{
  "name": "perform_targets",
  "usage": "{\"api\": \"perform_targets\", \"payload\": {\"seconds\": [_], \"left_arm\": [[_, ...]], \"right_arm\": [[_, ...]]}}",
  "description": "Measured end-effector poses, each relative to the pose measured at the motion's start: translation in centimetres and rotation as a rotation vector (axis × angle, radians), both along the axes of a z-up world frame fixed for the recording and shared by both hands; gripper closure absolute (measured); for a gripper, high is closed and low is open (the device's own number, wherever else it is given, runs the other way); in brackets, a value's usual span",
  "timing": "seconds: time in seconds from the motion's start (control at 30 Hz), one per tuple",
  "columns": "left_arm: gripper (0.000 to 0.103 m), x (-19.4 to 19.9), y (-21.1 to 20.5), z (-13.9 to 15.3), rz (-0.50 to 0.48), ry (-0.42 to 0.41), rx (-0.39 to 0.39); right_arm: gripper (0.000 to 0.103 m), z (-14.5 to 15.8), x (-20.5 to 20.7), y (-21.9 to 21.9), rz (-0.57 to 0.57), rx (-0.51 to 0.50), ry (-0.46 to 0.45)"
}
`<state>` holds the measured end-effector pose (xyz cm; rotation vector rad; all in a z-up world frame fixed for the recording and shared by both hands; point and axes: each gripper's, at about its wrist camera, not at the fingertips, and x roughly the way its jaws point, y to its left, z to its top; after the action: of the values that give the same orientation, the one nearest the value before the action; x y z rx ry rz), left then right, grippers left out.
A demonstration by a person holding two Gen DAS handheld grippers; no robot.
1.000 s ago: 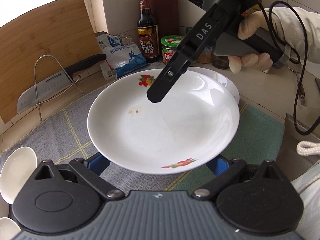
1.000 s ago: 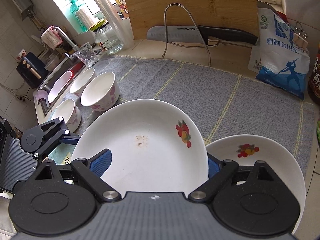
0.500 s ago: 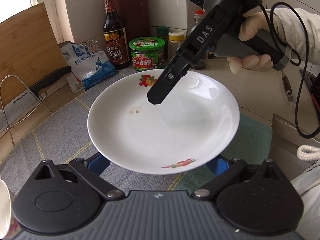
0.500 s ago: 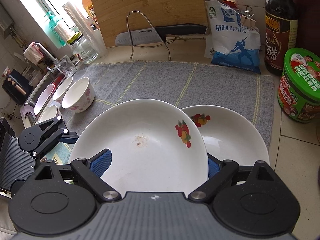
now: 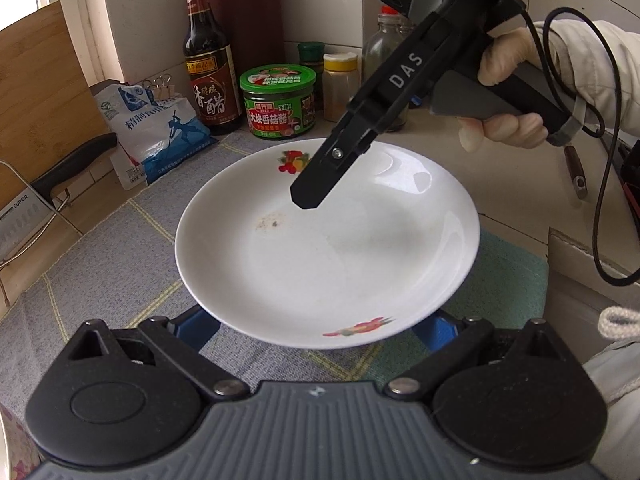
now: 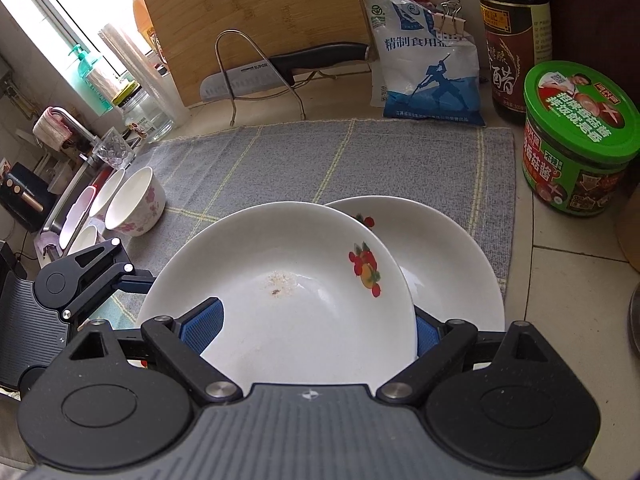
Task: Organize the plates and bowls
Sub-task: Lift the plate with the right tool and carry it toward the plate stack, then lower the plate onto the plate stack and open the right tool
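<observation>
I hold a white plate [image 6: 288, 300] with fruit pictures between both my tools. My right gripper [image 6: 312, 332] has its blue pads [image 6: 202, 324] wrapped around one edge of the plate, holding it. My left gripper [image 5: 316, 326] sits at the other edge, but the plate hides its tips, so I cannot tell if it squeezes or just sits under the rim. A second plate [image 6: 440, 248] lies on the gray mat [image 6: 320, 152], partly under the one I hold. I think the job now is to stack them. I should slide the held plate right over the lower one, keep it flat, go down slowly, and let go only when it rests. The bowls [image 6: 136, 204] wait far off by the sink.
</observation>
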<state>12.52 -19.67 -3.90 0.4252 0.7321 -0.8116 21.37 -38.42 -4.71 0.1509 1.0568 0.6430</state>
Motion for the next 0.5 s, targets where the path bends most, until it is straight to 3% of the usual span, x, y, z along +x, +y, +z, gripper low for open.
{"api": "perform_targets", "payload": {"seconds": [0.5], "left_arm": [[0.003,0.87,-0.73,-0.61,-0.040,-0.020,0.031]], "right_arm": [[0.006,-1.04,0.27,-0.73,-0.031,-0.008,0.016]]}}
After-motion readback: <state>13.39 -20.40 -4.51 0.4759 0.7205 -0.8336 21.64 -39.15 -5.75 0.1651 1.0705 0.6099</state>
